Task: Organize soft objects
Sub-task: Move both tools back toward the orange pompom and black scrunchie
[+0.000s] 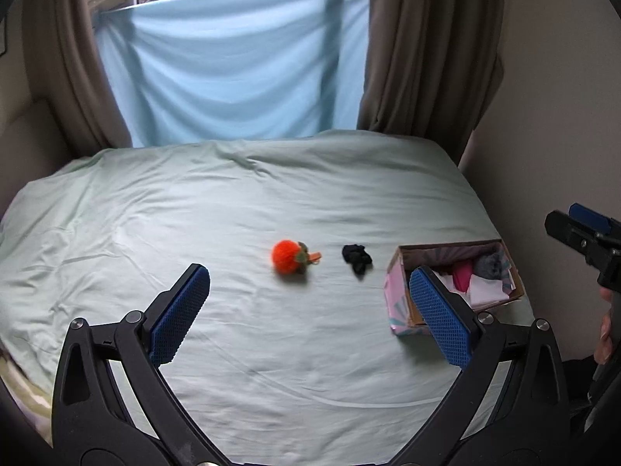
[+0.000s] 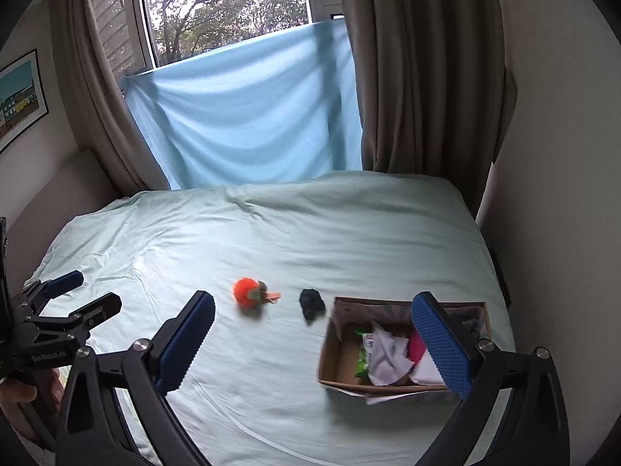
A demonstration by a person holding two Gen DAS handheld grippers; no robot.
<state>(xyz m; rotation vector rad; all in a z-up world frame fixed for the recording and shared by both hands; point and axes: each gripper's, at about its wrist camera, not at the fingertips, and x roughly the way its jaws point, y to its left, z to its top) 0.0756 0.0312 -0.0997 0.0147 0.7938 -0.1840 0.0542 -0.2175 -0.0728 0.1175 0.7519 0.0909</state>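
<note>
Left gripper (image 1: 310, 310): black plastic frame, triangular cut-outs, silver round screws at pivots. Fingers (image 1: 180, 312) faced with blue dimpled pads. Right gripper (image 2: 312, 345): same build, blue textured fingers (image 2: 442, 345). White lettering on left gripper body, possibly "GenRobot.AI". Bare hand (image 2: 23, 392) at handle.

Soft daylight enters through the glass window (image 2: 229, 11) behind the bed, partly filtered by the pale blue cloth sheet (image 2: 248, 112) hung below it. The room is evenly, dimly lit, shadows faint. Both views bow strongly and darken toward their corners. The fuzzy orange round plush toy (image 1: 289, 256), nearer than that window, looks slightly smeared.
</note>
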